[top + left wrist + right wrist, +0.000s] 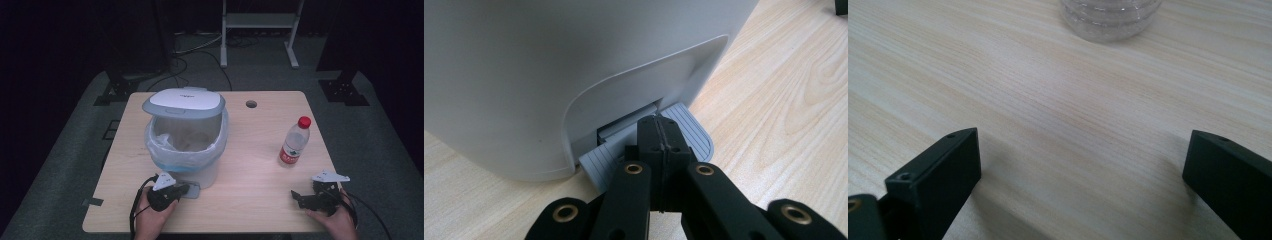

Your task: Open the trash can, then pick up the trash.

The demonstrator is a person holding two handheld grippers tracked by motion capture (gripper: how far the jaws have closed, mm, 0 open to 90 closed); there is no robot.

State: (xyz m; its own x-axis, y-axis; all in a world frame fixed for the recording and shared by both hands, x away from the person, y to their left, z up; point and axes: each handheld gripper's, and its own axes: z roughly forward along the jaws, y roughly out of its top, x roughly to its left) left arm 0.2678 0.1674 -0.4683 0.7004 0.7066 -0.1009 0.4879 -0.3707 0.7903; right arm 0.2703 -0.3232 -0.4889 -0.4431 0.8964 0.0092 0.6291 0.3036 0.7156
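Observation:
A white pedal bin [187, 150] with a plastic liner stands on the left half of the table, its lid [184, 100] raised. My left gripper [182, 190] is shut, and its tips [658, 125] rest on the grey ribbed pedal [696, 137] at the bin's foot, with nothing between them. A clear water bottle [295, 142] with a red cap and red label stands upright at the right. My right gripper [296, 196] lies near the front right edge, open and holding nothing [1083, 145]. The bottle's base [1108, 17] is some way beyond its jaws.
The light wooden table [250, 200] has a round cable hole [251, 104] near its far edge. Bare wood lies between the bin and the bottle. A metal frame [257, 22] and dark stands sit on the floor behind.

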